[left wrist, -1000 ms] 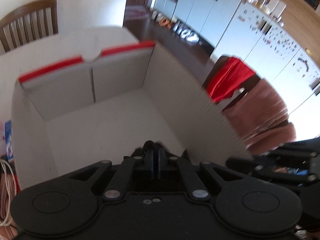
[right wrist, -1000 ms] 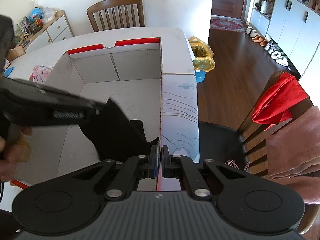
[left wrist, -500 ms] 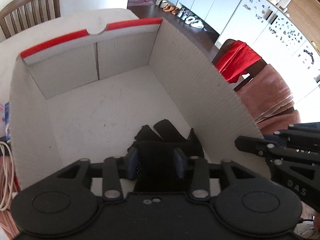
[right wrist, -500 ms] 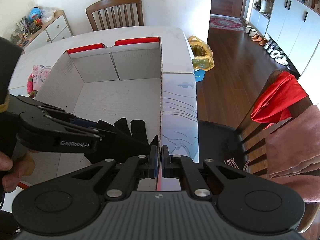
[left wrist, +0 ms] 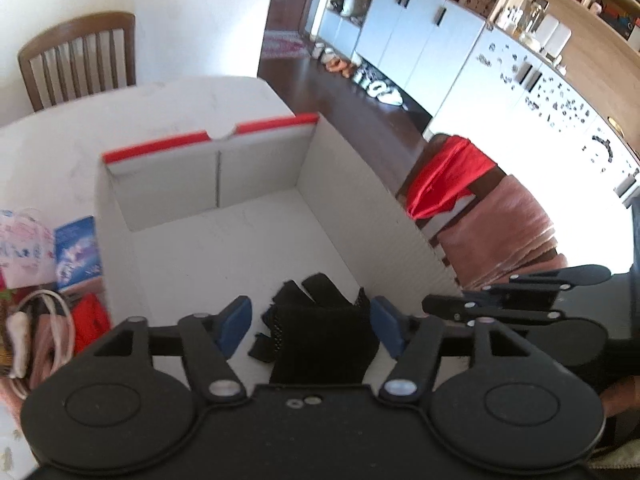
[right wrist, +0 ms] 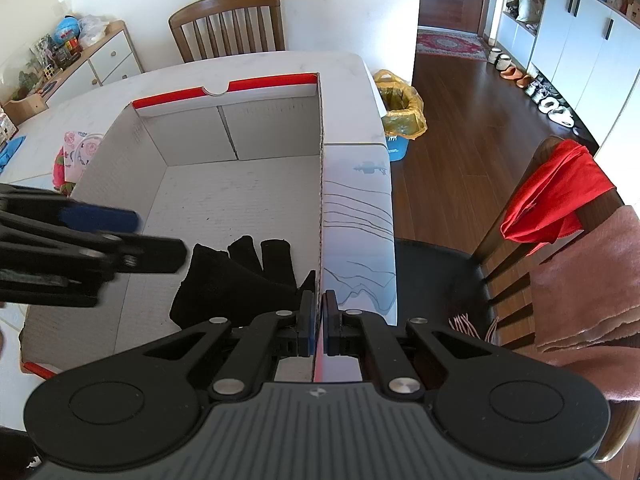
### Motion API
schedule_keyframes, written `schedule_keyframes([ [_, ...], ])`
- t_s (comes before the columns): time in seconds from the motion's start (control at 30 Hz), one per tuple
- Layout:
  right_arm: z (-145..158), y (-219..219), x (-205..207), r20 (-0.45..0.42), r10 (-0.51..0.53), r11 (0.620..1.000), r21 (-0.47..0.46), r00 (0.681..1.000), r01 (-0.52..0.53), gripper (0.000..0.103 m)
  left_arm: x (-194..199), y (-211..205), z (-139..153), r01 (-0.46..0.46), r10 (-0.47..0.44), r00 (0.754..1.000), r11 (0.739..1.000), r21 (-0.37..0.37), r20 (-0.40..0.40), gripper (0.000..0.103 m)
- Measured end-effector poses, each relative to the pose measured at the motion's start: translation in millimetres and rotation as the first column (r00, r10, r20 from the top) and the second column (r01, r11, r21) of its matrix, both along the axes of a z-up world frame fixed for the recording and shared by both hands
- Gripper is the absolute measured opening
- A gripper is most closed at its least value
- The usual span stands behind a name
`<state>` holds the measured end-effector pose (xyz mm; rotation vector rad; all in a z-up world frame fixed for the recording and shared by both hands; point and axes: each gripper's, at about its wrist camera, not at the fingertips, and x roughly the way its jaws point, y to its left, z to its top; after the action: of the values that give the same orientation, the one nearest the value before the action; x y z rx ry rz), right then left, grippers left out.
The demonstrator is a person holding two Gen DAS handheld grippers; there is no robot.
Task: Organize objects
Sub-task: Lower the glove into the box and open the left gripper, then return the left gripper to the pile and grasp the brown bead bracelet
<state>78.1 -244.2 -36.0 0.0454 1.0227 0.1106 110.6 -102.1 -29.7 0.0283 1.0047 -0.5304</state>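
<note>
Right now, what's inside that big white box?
A black glove lies on the box floor near the front. Nothing else shows; the right gripper covers the near corner.

left hand-held gripper: jaws spread wide, holding nothing | black glove: lying between and just beyond its fingertips on the floor of the white cardboard box | right hand-held gripper: off to its right at the box's side wall | worktop: beyond the box
</note>
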Motion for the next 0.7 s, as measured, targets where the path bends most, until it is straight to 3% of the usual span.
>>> schedule_keyframes([
  [0.2,0,-1,-1,-0.005,-0.008,1.0,0.001,1.0,0.008,0.003,-6,24,19,-0.072,0.073,0.997,0.997,-0.025,0.038,0.078],
  [0.37,1,1,0,-0.006,-0.011,1.0,-0.002,1.0,0.011,0.003,-8,57,35,-0.164,0.167,0.984,0.985,-0.053,0.064,0.082],
  [0.6,2,2,1,-0.011,-0.017,1.0,-0.005,1.0,0.017,0.003,-6,106,40,-0.311,0.315,0.944,0.949,-0.046,0.102,0.1],
  [0.7,2,3,1,-0.014,-0.02,1.0,-0.007,1.0,0.02,0.003,-2,124,35,-0.364,0.366,0.925,0.931,-0.033,0.106,0.101],
])
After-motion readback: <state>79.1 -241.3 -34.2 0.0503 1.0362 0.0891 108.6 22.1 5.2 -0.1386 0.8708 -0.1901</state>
